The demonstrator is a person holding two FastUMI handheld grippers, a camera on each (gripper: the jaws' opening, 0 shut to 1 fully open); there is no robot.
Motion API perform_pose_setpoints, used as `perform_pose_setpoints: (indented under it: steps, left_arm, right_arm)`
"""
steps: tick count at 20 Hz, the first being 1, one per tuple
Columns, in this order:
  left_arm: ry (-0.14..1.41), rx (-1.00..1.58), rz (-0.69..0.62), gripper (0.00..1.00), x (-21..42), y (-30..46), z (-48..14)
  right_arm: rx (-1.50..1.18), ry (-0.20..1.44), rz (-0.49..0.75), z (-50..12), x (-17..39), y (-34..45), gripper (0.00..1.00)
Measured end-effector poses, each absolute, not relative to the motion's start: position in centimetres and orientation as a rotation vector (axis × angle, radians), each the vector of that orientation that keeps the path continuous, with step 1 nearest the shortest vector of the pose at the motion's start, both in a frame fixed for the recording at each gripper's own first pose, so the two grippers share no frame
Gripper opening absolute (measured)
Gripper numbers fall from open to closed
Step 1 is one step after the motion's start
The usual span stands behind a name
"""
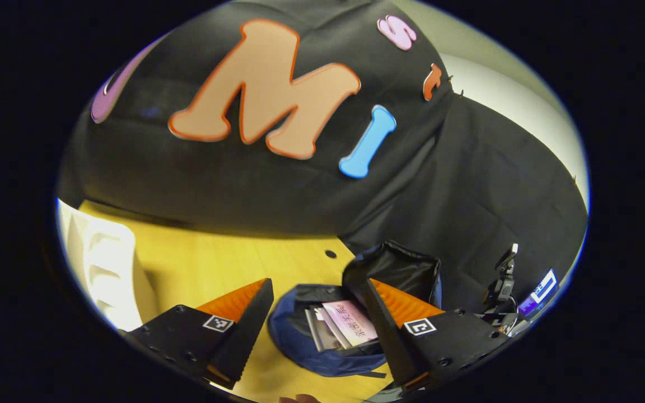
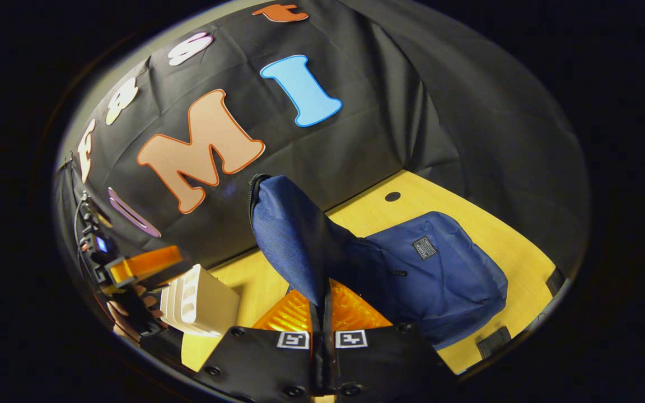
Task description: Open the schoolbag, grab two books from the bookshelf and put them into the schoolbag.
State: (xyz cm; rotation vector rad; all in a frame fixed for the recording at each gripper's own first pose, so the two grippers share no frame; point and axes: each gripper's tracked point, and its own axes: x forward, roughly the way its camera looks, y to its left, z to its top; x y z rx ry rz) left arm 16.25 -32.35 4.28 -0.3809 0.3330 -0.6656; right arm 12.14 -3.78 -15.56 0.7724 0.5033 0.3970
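Schoolbag (image 2: 434, 268) lies on the yellow worktop (image 2: 501, 235), its flap (image 2: 289, 235) pulled upright by the right tool (image 2: 321, 305), whose two fingers are pinched together on the flap's edge — presumably to keep the mouth open so books can drop in.

Going left to right in the left gripper view: the white bookshelf (image 1: 104, 268) sits at the far left edge of the worktop (image 1: 216, 252); next the left tool (image 1: 316, 302), jaws spread wide w/ nothing between them, hovering above the bag; between its fingers the schoolbag (image 1: 300, 347) shows its open mouth, w/ a grey book (image 1: 322, 336) and a pink-covered book (image 1: 350, 322) already inside; the lifted flap (image 1: 401, 268) stands behind.

That view gives the bag's contents. The right gripper view gives the bag's outside instead — front panel and the grip on the flap — plus the bookshelf (image 2: 199, 302) at lower left and the left tool (image 2: 143, 263) just beside it, held by a hand (image 2: 126, 313).

Judgement: both books look to be in; loading seems done, or nearly so.
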Motion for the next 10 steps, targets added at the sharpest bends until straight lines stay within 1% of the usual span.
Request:
perform_pose_setpoints:
  steps: [4,8,10]
  left_arm:
    - [0.211,-0.336,-0.517,0.94,14.5,-24.9,8.3]
    - [0.001,-0.233,-0.288,0.94,11.9,-16.3,12.7]
    - [-0.053,-0.181,-0.186,0.93,10.2,-13.3,13.9]
  right_arm:
    - [0.764,0.501,0.406,-15.5,12.0,-3.8,0.03]
    - [0.764,0.497,0.408,-15.5,11.8,-3.9,0.03]
    - [0.766,0.5,0.409,-15.5,11.7,-3.7,0.03]
